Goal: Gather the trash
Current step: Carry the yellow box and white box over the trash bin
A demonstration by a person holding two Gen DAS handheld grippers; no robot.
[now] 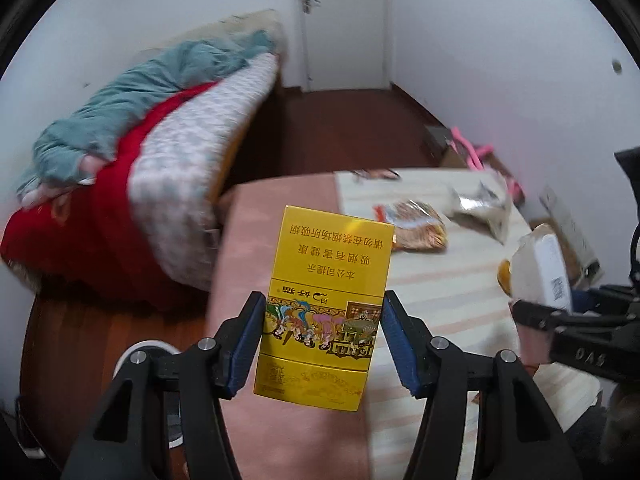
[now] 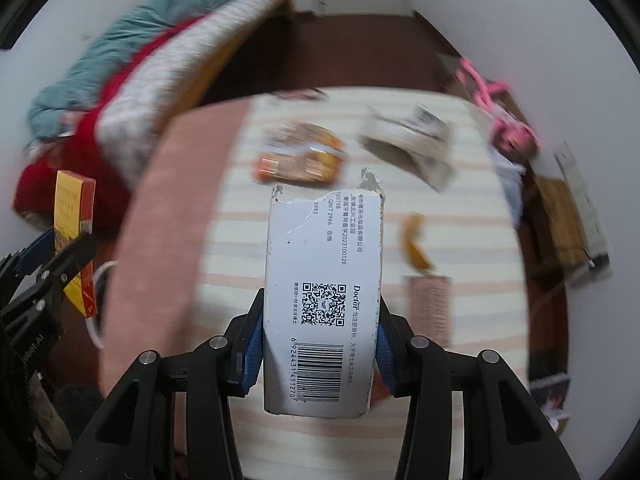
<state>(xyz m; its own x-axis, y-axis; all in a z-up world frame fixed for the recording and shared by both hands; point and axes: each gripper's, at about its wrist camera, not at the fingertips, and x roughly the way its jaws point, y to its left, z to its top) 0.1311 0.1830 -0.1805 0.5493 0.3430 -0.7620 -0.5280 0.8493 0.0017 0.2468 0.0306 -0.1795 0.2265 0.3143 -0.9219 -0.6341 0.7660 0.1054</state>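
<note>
Gripping one yellow cigarette pack [image 1: 324, 304] in the left gripper [image 1: 322, 340], blue pads pressing both long sides, held above the striped tabletop [image 1: 440, 300]. Clamping one torn white carton [image 2: 322, 300] in the right gripper [image 2: 320, 344], printed "Doctor", with a QR code and a barcode (digits too blurred to trust). Still lying on the table: one orange snack wrapper [image 2: 300, 152], one silvery bag [image 2: 408, 140], one brown packet [image 2: 428, 308], one small orange scrap [image 2: 416, 244].

One yellow cigarette pack [image 1: 324, 304], one torn white carton [image 2: 322, 304], two snack wrappers, one peel [image 2: 416, 248].
</note>
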